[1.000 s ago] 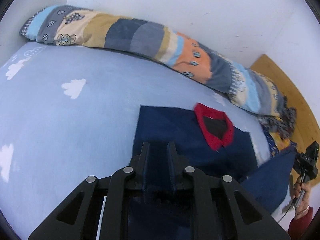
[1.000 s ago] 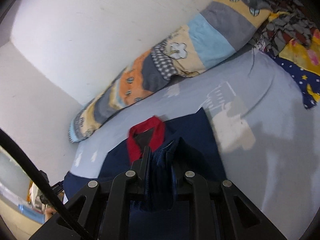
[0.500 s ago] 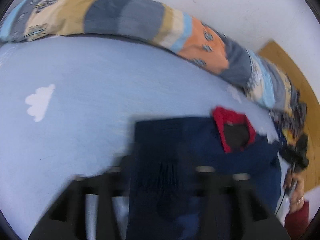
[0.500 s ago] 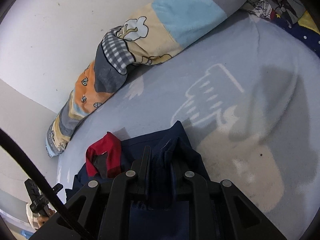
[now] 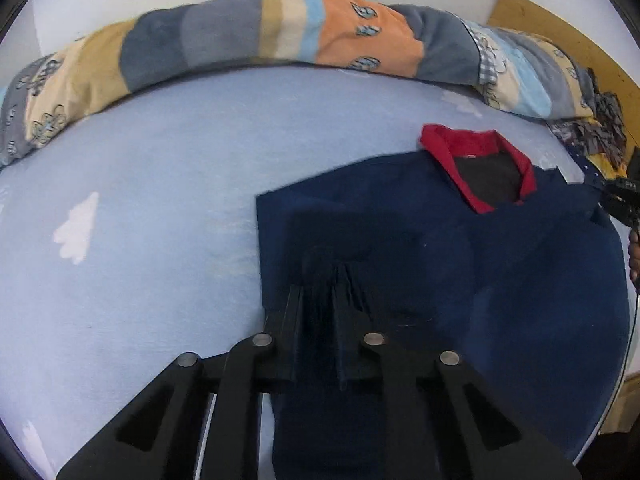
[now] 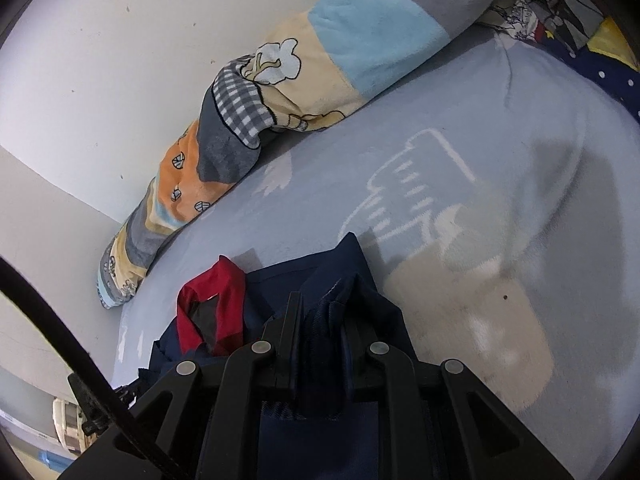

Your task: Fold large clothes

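Observation:
A navy shirt (image 5: 440, 240) with a red collar (image 5: 476, 160) lies spread on the light blue bed sheet (image 5: 140, 200). My left gripper (image 5: 320, 292) is low over the shirt's left part. Its jaws are closing, and a bunched fold of navy fabric is pinched between them. In the right wrist view my right gripper (image 6: 324, 300) is shut on a gathered navy edge of the shirt (image 6: 272, 276), just right of the red collar (image 6: 216, 292). At the far right edge of the left wrist view a hand holds the right gripper's black body (image 5: 622, 196).
A rolled patchwork quilt (image 5: 280, 36) runs along the white wall behind the shirt. Crumpled patterned cloths (image 5: 600, 120) and a wooden board (image 5: 560, 28) sit at the far right. A black cable (image 6: 40, 300) crosses the right wrist view's lower left. The sheet (image 6: 500, 160) stretches to the right.
Both grippers have sunk toward the bed with the shirt. The left view was blurred half a second ago with its fingers spread; they now stand close on a fold. The shirt lies flatter.

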The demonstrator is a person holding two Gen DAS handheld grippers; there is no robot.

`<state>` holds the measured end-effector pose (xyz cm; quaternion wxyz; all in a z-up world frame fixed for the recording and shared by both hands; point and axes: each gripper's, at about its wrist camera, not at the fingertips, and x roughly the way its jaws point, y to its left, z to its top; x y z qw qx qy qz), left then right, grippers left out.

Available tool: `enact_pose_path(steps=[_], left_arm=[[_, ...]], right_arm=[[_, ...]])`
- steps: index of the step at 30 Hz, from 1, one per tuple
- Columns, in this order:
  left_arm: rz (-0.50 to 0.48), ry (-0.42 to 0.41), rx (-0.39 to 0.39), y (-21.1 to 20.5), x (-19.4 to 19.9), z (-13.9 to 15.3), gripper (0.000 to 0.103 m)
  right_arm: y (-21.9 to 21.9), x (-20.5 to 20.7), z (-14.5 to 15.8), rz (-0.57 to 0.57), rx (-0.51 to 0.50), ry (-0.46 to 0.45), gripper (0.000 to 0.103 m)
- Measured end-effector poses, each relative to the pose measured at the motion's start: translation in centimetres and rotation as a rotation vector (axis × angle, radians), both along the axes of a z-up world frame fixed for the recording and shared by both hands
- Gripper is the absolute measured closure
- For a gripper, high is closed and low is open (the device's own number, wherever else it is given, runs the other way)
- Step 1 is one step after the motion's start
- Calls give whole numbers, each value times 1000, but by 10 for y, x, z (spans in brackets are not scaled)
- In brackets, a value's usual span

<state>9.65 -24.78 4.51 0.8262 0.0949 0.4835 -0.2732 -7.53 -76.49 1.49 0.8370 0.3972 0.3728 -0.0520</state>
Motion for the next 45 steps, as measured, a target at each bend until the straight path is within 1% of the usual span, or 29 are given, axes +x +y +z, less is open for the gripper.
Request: enact_pose_path(steps=[7, 9, 11, 14, 16, 17, 18, 19, 21, 22, 23, 24, 25, 26, 27, 28, 29, 31, 32, 33, 34, 35, 37, 38, 40, 41, 42, 43, 45], left_arm=[[15, -124, -30, 4, -5, 40, 91], [40, -138, -48, 2, 4, 50, 91], [77, -143, -63, 2, 23, 56, 91], [140, -124, -65, 1, 53, 47, 91], [175, -84, -66, -1, 72, 29, 91], [193, -63, -62, -3, 79, 18, 91], [207, -39, -51, -6, 86, 4, 91], [216, -29, -31, -10, 89, -7, 91], [236, -17, -12, -11, 93, -24, 87], [241, -13, -37, -9, 93, -26, 87], [247, -15, -54, -5, 92, -25, 83], [256, -12, -70, 0, 93, -22, 69], [263, -14, -80, 5, 93, -18, 61], [268, -27, -95, 10, 92, -13, 55], [272, -47, -109, 15, 89, -7, 54], [277, -64, -117, 21, 86, 2, 54], [281, -74, -129, 25, 84, 8, 53], [282, -103, -160, 33, 75, 23, 53], [268, -123, -174, 34, 67, 30, 50], [253, -136, -173, 33, 58, 35, 44], [242, -144, -165, 31, 52, 37, 43], [219, -155, -166, 27, 41, 40, 43], [155, -159, -166, 20, 14, 41, 42], [116, -160, -159, 15, 1, 39, 42], [55, -151, -148, 5, -23, 31, 41], [29, -139, -142, 0, -33, 26, 41], [1, -127, -139, -4, -41, 21, 41], [-23, -119, -138, -8, -52, 14, 41], [-49, -105, -128, -16, -64, 4, 39]], right_arm=[[2, -7, 22, 17, -32, -51, 86], [2, -2, 30, 16, -52, -61, 86], [0, 8, 34, 14, -64, -62, 86], [-4, 28, 28, -4, -71, -33, 86], [-8, 40, 16, -26, -73, 7, 85], [-13, 47, 1, -55, -40, 50, 85], [-20, 51, -15, -77, 22, 79, 82], [-27, 51, -30, -98, 98, 86, 75], [-41, 44, -48, -145, 235, 42, 73], [-47, 39, -51, -164, 297, 7, 66], [-50, 34, -49, -169, 315, -6, 56], [-53, 31, -44, -172, 309, -18, 50], [-56, 26, -36, -177, 292, -36, 38], [-62, 18, -23, -192, 256, -61, 34], [-65, 12, -14, -205, 233, -76, 30], [-68, 6, -5, -209, 214, -96, 30], [-70, 2, 7, -189, 180, -116, 30], [-61, 5, 21, -133, 81, -78, 30], [-51, 9, 27, -83, 9, -56, 36], [-36, 15, 33, -14, -86, -30, 40], [-24, 21, 36, 36, -162, -2, 46], [-15, 26, 37, 68, -213, 17, 46], [-6, 27, 37, 119, -256, 29, 46], [-7, 25, 38, 117, -284, 27, 46], [-5, 21, 36, 168, -305, 9, 46], [-2, 24, 31, 222, -305, 25, 46], [1, 24, 28, 251, -321, 42, 46], [8, 25, 25, 281, -367, 56, 46], [14, 34, 19, 308, -417, 76, 46]])
